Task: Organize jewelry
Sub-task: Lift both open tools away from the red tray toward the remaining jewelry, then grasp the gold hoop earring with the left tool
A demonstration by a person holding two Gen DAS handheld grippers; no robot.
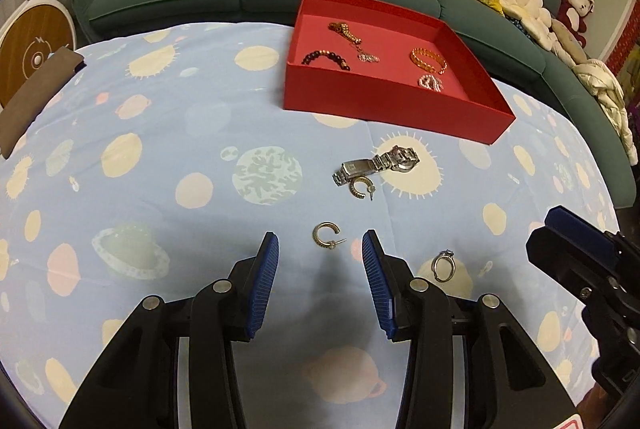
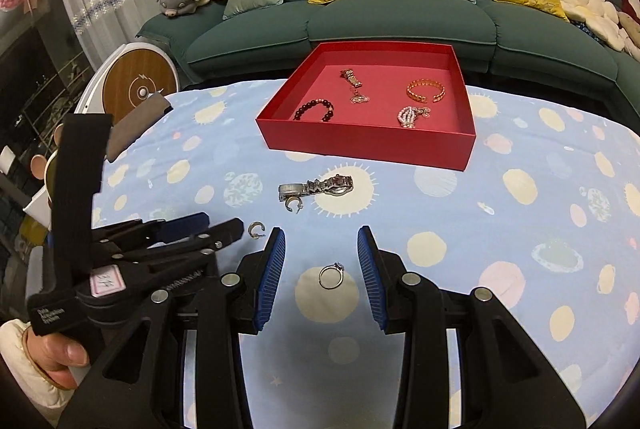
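On the blue planet-print cloth, a gold hoop earring (image 1: 326, 235) lies between the tips of my left gripper (image 1: 320, 240), which is open and does not touch it. A silver stone ring (image 2: 331, 275) lies between the fingers of my right gripper (image 2: 321, 233), also open and clear of it. Further out sit a silver watch (image 1: 380, 163) and a second hoop earring (image 1: 360, 189) right beside it. The red box (image 2: 360, 145) beyond them holds several bracelets, among them a dark bead bracelet (image 2: 316, 109) and a gold cuff (image 2: 426, 89).
A brown cloth strip (image 1: 36, 97) lies at the table's left edge, with a round white-and-wood device (image 1: 36, 57) behind it. A green sofa (image 2: 400, 25) with cushions and plush toys runs behind the table. A hand (image 2: 60, 357) holds the left gripper.
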